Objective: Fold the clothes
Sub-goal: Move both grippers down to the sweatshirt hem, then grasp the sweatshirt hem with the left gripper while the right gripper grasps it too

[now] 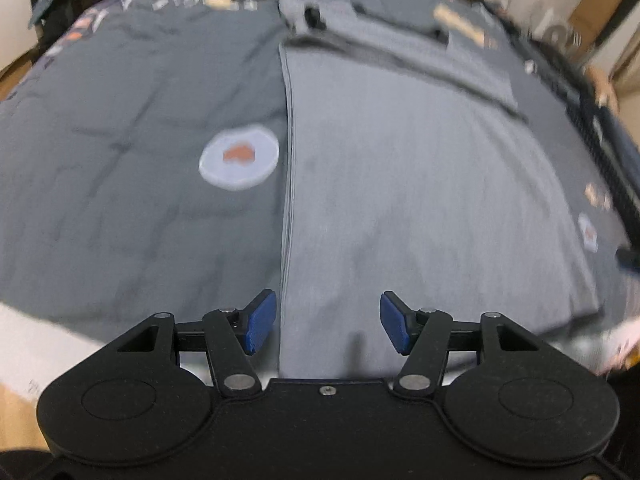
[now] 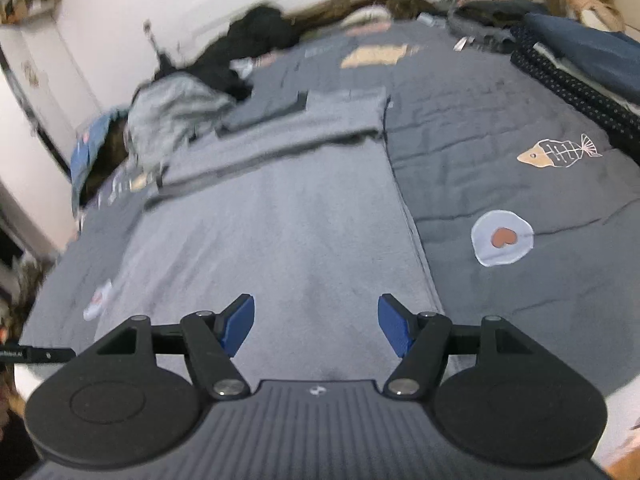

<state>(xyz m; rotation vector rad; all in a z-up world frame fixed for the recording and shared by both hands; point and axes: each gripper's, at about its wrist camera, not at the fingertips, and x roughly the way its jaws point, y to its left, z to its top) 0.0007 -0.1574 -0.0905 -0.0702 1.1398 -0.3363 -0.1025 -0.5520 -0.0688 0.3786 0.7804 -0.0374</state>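
A light grey garment (image 1: pixel 400 184) is lying flat on a bed covered by a dark grey quilt (image 1: pixel 120 128), and both tools are hovering over its near end. The left tool (image 1: pixel 328 322) is hanging with its blue pads spread apart, gripping nothing; the garment's long straight edge is running away from it just inside its left pad, so this tool is sitting nearly on that edge. The right tool (image 2: pixel 316 324) is likewise spread wide and empty, poised over the garment's near middle, with the opposite long edge (image 2: pixel 404 200) running off just to its right.

The garment's long axis is pointing straight ahead of both tools — away from the person — and at the far end a sleeve or folded-over part (image 2: pixel 280 128) is lying crosswise. Each tool is therefore closest to its own side's long edge. Whether the garment is spread for a fold or already partly folded, the frames are too blurred to settle.

A heap of other clothes (image 2: pixel 176 120) is sitting at the bed's far left, well apart from both tools.
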